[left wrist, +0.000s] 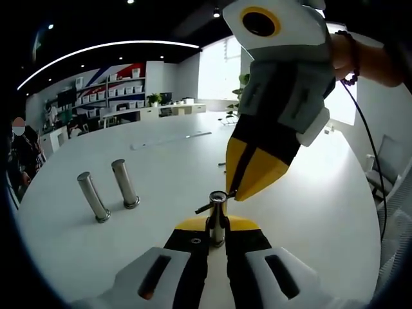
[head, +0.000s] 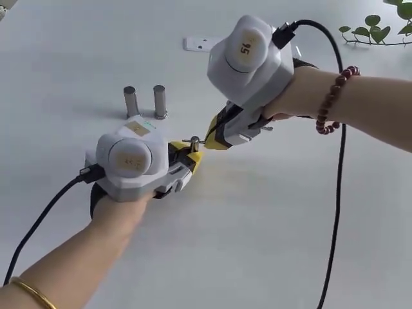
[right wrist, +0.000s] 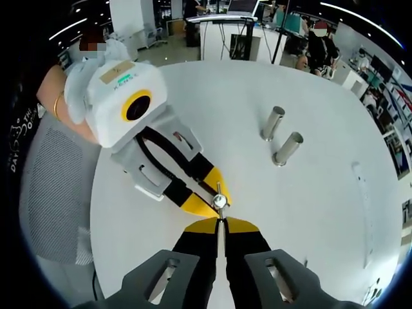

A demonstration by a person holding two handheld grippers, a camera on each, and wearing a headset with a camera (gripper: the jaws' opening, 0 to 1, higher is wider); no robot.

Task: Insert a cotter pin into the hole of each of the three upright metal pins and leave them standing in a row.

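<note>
My left gripper (head: pixel 190 154) is shut on a short metal pin (left wrist: pixel 217 217) and holds it upright above the table. A thin cotter pin (left wrist: pixel 205 208) passes through the hole near this pin's top, its end poking out to the left. My right gripper (head: pixel 211 139) comes in from the upper right, its yellow tips against the pin's head (right wrist: pixel 220 201), shut on the cotter pin's other end. In their own views, the left gripper (left wrist: pixel 217 226) and right gripper (right wrist: pixel 221 222) both show jaws pressed together. Two more metal pins (head: pixel 131 102) (head: pixel 159 102) stand upright side by side behind.
The white table (head: pixel 270 219) spreads out all around. A small white flat plate (head: pixel 199 44) lies at the back, and a green plant (head: pixel 376 29) sits at the far right corner. Black cables trail from both grippers. People stand by desks in the background.
</note>
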